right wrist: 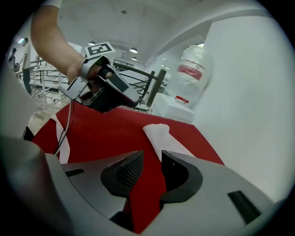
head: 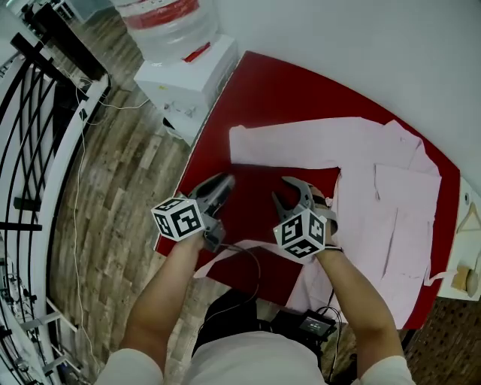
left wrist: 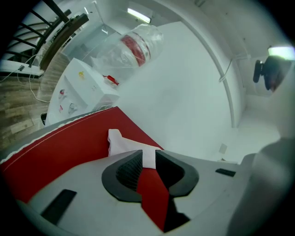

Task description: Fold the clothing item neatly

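A pale pink shirt (head: 391, 218) lies flat on the red table (head: 263, 90). One sleeve (head: 285, 147) stretches left across the table's far part; its cuff (left wrist: 117, 143) shows ahead of the left jaws and as a pale strip (right wrist: 161, 138) ahead of the right ones. The other sleeve (head: 225, 259) hangs over the near edge. My left gripper (head: 225, 180) hovers over bare red table near the left edge, jaws (left wrist: 148, 159) slightly apart with only red table in the gap. My right gripper (head: 289, 192) is beside it, just left of the shirt body, open (right wrist: 152, 159) and empty.
A white water dispenser (head: 192, 71) with a bottle (head: 165, 22) stands past the table's far left corner. A black-and-white railing (head: 30, 150) runs along the wooden floor at left. A wooden hanger (head: 466, 225) lies on a white surface at right. A cable (head: 252, 267) trails from the left gripper.
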Motion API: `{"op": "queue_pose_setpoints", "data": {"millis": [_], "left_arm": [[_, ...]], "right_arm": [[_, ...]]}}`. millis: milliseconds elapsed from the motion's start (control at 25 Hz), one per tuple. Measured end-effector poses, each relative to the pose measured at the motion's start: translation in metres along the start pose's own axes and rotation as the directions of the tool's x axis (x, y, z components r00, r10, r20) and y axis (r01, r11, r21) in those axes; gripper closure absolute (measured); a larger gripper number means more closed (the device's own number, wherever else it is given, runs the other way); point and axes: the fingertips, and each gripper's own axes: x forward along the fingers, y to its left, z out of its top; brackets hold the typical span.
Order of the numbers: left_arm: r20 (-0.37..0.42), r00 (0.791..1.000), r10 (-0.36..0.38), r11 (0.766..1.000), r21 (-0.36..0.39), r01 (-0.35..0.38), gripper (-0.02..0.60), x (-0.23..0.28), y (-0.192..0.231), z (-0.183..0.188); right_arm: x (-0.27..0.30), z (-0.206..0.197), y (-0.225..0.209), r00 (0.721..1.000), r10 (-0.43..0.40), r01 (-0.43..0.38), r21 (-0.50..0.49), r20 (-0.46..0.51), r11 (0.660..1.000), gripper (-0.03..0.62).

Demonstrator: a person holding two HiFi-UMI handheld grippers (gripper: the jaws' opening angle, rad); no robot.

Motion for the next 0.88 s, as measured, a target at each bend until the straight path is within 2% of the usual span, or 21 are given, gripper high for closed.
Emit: {"op": "queue_pose_setpoints", "data": {"millis": [160,480,880], "left_arm": [[0.005,1.0,0.015,0.999,-0.029,-0.015,0.515,-0.008,0.019,0.002],[0.027,1.0,0.011,0.997,-0.082,-0.009,0.515,-0.008,0.034,0.005],[0.016,1.0,0.0,0.993,-0.115,0.002,0.512,-0.001,0.039,0.003]], "right_arm": [[0.039,0.02,0.022,0.999,0.043,-0.044,-0.094,-0.006,0.995,0.49],[0.102,0.038,0.037,0.996,0.056,-0.07,-0.26,-0.063,0.963,0.485],[0.131,0.045,0.032,0.994,0.044,-0.078,-0.356,-0.102,0.931,0.487]]}}
